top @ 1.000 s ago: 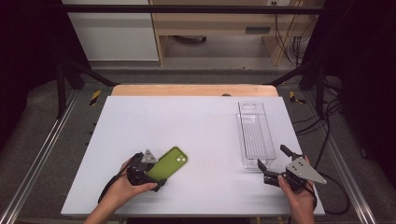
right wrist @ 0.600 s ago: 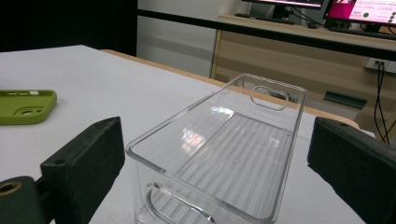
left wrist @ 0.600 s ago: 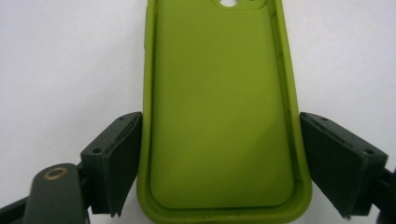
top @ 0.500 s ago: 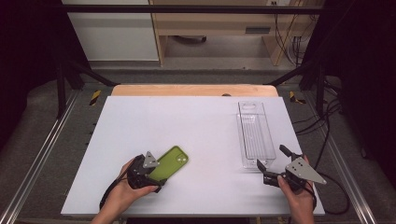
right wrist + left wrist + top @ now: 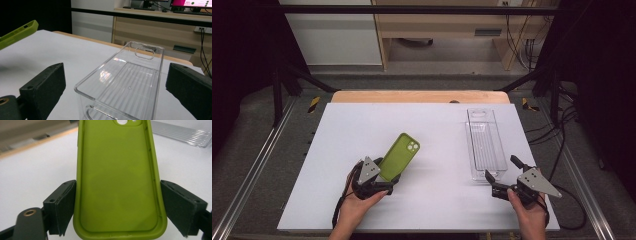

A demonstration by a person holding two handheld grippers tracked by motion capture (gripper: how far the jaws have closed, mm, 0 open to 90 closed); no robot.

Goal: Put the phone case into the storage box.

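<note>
**Already gripped: green case is hanging clear of the bench**

Already the left tool [image 5: 387, 175] is clamping the lime-green soft silicone phone case [image 5: 401, 152] by its bottom end. Its jaws have just been closing, with the case between them, pads pressing both long edges. The case is tilting up off the white bench [image 5: 362, 130], matte hollow side showing and camera cut-out at the far end. The right tool [image 5: 500, 168] is waiting, jaws wide on either side of the near end of the clear rigid ribbed plastic tray [image 5: 484, 145], not touching it. Judging by this, the pick-up is finishing, while carrying the case across and setting it into the tray is likely remaining.
</note>
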